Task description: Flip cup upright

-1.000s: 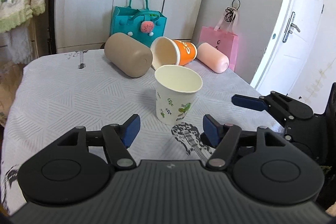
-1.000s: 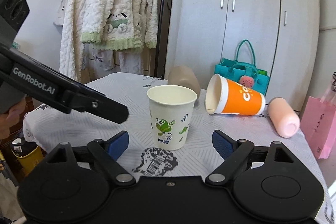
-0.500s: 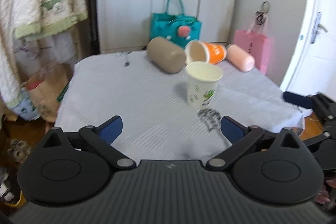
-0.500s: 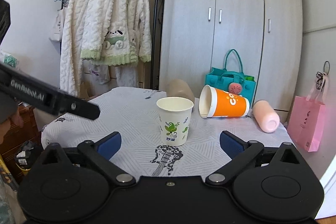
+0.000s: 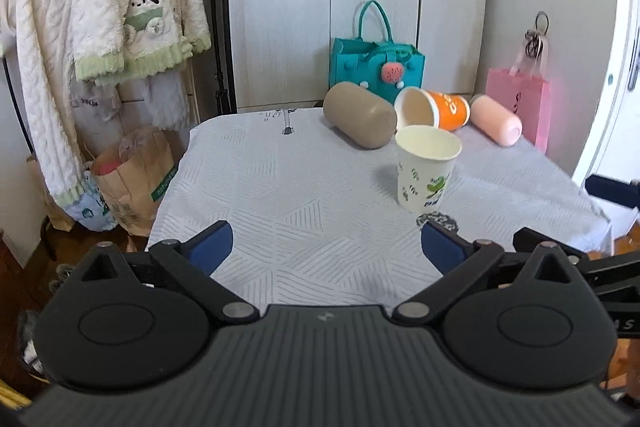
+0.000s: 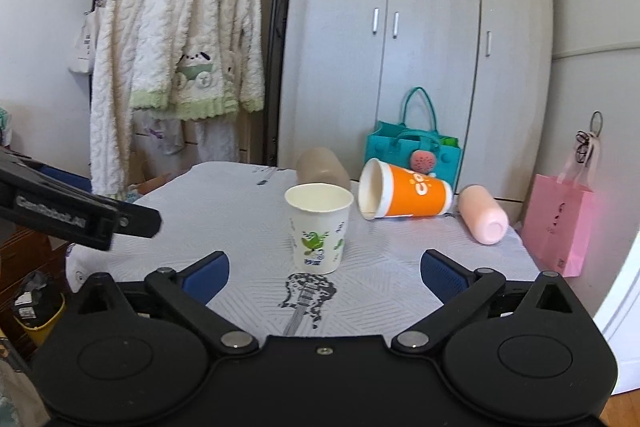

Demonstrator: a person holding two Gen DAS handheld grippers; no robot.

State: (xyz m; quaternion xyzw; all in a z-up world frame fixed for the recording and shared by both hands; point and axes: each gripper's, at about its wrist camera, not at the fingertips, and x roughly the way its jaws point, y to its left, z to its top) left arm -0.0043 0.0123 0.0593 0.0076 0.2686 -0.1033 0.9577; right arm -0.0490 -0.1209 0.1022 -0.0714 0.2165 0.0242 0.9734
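Observation:
A white paper cup with green leaf prints (image 5: 427, 173) stands upright on the table; it also shows in the right wrist view (image 6: 319, 228). An orange paper cup (image 5: 434, 109) lies on its side behind it, mouth toward me, also in the right wrist view (image 6: 404, 190). My left gripper (image 5: 325, 246) is open and empty, held back over the table's near edge. My right gripper (image 6: 324, 271) is open and empty, a short way in front of the white cup. The left gripper's body shows at the left of the right wrist view (image 6: 80, 213).
A tan cup (image 5: 359, 115) and a pink cup (image 5: 496, 120) lie on their sides at the table's far end. A teal bag (image 5: 376, 65) and pink bag (image 5: 520, 103) stand behind. The grey patterned tablecloth (image 5: 288, 187) covers the table. A clothes rack (image 5: 100, 7) stands left.
Both grippers have pulled back from the upright white cup, the left one far back and leftward. Both have opened wider. The cup stays standing.

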